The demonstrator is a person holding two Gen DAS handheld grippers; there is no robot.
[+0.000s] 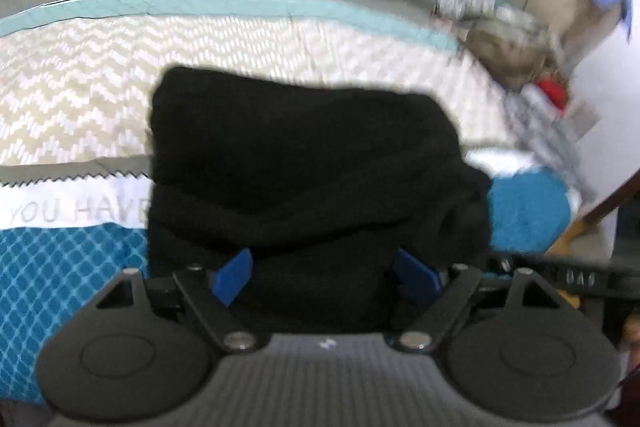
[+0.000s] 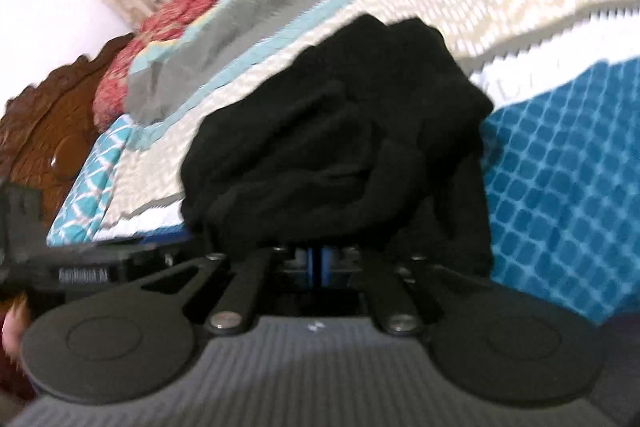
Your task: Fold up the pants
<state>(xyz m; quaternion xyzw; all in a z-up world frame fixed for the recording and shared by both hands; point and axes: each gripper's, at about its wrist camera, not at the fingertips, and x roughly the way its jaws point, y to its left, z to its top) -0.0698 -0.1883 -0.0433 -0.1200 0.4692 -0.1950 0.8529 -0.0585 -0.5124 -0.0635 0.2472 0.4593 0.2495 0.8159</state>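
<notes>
Here, soft, limp black pants (image 1: pixel 304 163) bunch on the quilt (image 1: pixel 80 91); my left claw (image 1: pixel 324 277) is spread around their near hem, my right claw (image 2: pixel 318 265) pressed together, cloth draped over it.

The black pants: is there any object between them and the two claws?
Nothing visible. The black pants lie bunched on the quilt, directly at both claws. The left claw is open, with cloth between its blue pads. The right claw is closed, and the pants drape over its tips.

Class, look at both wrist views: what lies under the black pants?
The black pants lie on a patchwork quilt with chevron, teal and blue panels. Printed words "YOU HAVE" run under the fabric; the rest is covered.
</notes>
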